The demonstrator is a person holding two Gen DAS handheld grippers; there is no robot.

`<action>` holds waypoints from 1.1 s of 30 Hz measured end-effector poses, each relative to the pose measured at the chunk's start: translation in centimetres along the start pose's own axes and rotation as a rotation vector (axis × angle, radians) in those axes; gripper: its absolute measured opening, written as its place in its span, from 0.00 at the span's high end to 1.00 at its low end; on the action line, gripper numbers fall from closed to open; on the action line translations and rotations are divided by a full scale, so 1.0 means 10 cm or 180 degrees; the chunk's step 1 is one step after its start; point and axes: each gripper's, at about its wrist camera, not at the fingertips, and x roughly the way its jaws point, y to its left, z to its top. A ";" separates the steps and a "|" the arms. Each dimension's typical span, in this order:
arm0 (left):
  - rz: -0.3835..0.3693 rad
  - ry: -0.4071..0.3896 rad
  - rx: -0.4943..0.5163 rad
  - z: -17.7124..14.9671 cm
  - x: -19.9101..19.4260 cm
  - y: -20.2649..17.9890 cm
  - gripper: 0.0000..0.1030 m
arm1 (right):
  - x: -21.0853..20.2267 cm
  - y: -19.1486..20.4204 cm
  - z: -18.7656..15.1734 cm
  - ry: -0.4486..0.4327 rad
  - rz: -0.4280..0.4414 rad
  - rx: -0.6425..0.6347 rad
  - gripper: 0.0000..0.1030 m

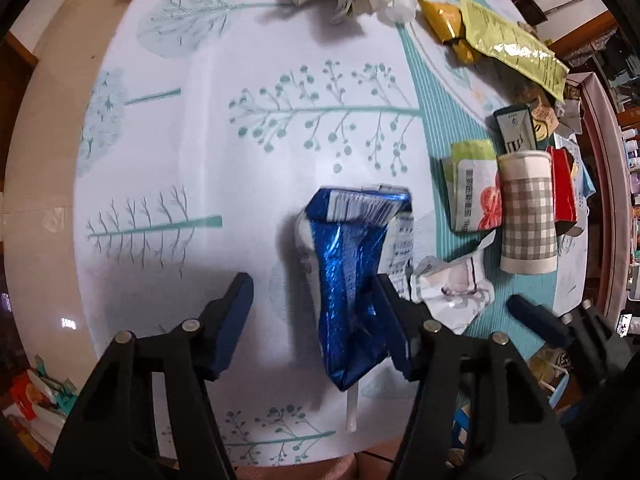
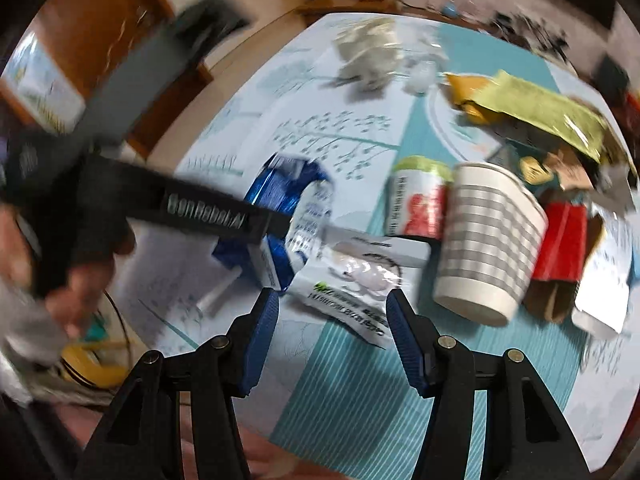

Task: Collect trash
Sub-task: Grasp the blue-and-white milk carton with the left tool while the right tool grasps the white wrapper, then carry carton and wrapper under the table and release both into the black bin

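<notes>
The task is at an early stage: most trash remains on the table (image 1: 256, 80). The left gripper (image 1: 314, 312) is wide open, straddling the blue foil wrapper (image 1: 348, 280) without clamping it (the right pad touches its edge). The right gripper (image 2: 332, 300) is also open and empty, poised just near of a crumpled white packet (image 2: 352, 280). To the right lie a checked paper cup (image 1: 526, 216), a red carton (image 1: 562, 188) and, farther off, a yellow-green pouch (image 1: 516, 48). No collection bin can be identified.
</notes>
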 end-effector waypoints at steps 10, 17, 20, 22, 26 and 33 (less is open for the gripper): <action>-0.0194 0.0023 0.0187 0.06 0.00 -0.03 0.73 | 0.27 0.10 0.01 0.0015 -0.0176 -0.0227 0.98; -0.0130 -0.0116 0.0346 -0.10 -0.22 -0.12 0.80 | 0.05 0.01 -0.04 -0.0025 0.0126 0.0079 1.00; -0.0060 -0.0204 0.0319 -0.23 -0.35 -0.12 0.80 | -0.08 0.00 -0.11 -0.0071 0.0195 0.0096 1.00; -0.0010 -0.0256 0.0263 -0.29 -0.40 -0.09 0.81 | -0.12 -0.02 -0.13 -0.0090 0.0239 0.0056 1.00; 0.0064 -0.0337 0.0004 -0.43 -0.45 -0.09 0.80 | -0.20 0.00 -0.16 -0.0192 0.0272 -0.0159 0.99; 0.0091 -0.0340 -0.0361 -0.86 -0.55 0.30 0.80 | 0.00 0.14 -0.11 -0.0306 -0.0029 -0.0752 0.44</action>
